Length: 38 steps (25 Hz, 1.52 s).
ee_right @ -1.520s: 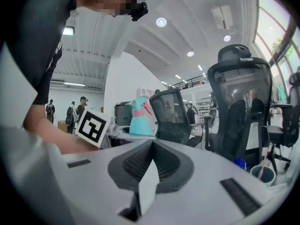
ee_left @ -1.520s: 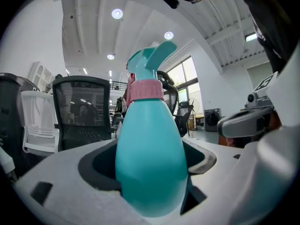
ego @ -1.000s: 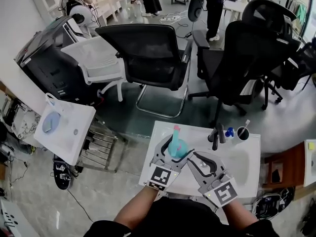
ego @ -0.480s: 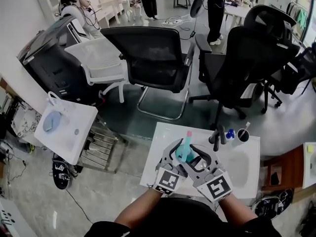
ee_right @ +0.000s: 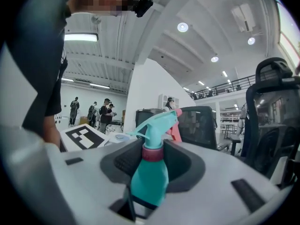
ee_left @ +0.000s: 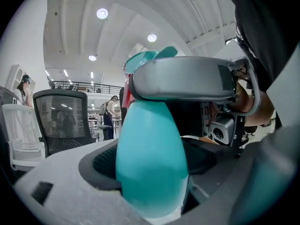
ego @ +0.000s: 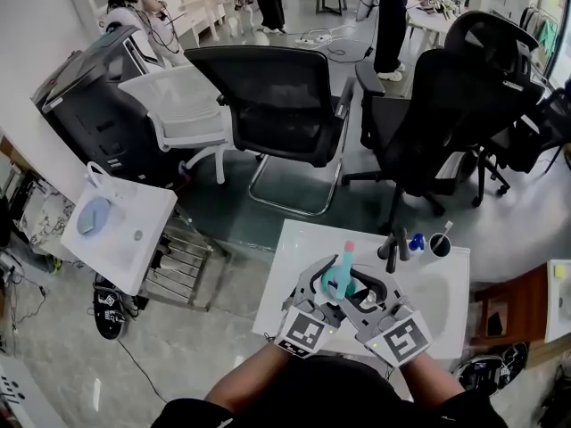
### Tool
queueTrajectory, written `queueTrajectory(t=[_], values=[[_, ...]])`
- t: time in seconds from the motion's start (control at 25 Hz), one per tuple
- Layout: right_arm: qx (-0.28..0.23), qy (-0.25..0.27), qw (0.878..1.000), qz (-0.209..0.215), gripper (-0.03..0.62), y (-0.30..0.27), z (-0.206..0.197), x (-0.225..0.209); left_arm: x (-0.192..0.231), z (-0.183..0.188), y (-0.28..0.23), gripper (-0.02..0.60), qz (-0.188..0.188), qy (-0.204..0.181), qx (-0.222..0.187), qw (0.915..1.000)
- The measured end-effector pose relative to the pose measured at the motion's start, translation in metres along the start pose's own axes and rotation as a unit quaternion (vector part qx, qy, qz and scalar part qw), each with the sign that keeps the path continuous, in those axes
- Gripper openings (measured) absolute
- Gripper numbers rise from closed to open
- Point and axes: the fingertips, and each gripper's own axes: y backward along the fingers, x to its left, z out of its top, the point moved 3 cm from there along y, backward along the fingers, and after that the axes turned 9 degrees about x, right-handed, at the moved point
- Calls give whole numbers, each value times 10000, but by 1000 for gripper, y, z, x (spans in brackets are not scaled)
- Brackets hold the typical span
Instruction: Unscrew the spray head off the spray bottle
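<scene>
Over the near part of the white table point(ego: 442, 297), the spray bottle point(ego: 335, 276) stands between the two grippers, close in front of the person. I cannot tell if its bottom rests on the table.

The bottle has a smooth teal body, rounded like an egg and narrower toward the top. Around the neck sits a dark red collar point(ee_right: 152, 153). Above the collar is the teal spray head point(ee_right: 157, 121), with a pink nozzle tip point(ego: 348, 247) and a pink trigger point(ee_right: 174, 132) under it. The head is on the bottle and leans a little to one side in the right gripper view.

The left gripper point(ego: 326, 280) takes the bottle low, on the wide body. In the left gripper view the teal body fills the space between the two jaws and presses into their dark pads, so this gripper is clamped on the bottle.

The right gripper point(ego: 355, 285) comes from the other side and higher up, at the level of the neck. Its jaws are closing, with the red collar between them. The dark pads stand just beside the collar on both sides, and I do not see a firm press yet. In the left gripper view one grey jaw of the right gripper lies across the top of the body, just under the spray head.
</scene>
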Motion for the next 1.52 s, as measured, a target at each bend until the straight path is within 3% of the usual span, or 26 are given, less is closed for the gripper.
queueTrajectory(t=[0.16, 0.28, 0.52, 0.6, 0.68, 0.76, 0.84, 0.88, 0.96, 1.08, 1.16, 1.28, 1.52], values=[[-48, 42, 9990, 443, 143, 7, 7, 4, -8, 8, 7, 393, -494, -120, -168, 9986], [-152, 101, 9947, 1009, 143, 15, 10, 8, -19, 14, 14, 393, -1238, -312, -325, 9913], [-304, 479, 9701, 2360, 143, 35, 13, 21, -42, 27, 33, 393, -2777, -951, -420, 9550], [-310, 542, 9594, 2752, 143, 40, 13, 24, -49, 30, 39, 393, -3158, -1042, -443, 9421], [-355, 558, 9519, 2993, 143, 42, 15, 25, -52, 33, 41, 393, -3330, -1040, -470, 9360], [-429, 528, 9525, 2969, 144, 41, 17, 23, -50, 33, 38, 393, -3206, -961, -453, 9412], [-509, 482, 9605, 2695, 146, 35, 16, 19, -41, 30, 32, 393, -2788, -796, -344, 9564], [-541, 431, 9655, 2509, 151, 33, 16, 17, -33, 27, 29, 393, -2482, -684, -259, 9659], [-608, 267, 9765, 2051, 250, 28, 15, 10, -15, 21, 22, 393, -1775, -474, -41, 9830], [-644, -44, 9905, 1213, 253, 25, 11, -3, 7, 13, 18, 393, -784, -215, 272, 9963], [-638, -184, 9943, 837, 249, 24, 9, -6, 18, 10, 18, 393, -242, -42, 400, 9989], [-571, -205, 9970, 484, 222, 18, 7, 0, 26, 9, 17, 393, 252, 81, 474, 9985], [-439, -168, 9988, 135, 204, 6, 8, 8, 21, -1, 18, 393, 523, 47, 589, 9969]])
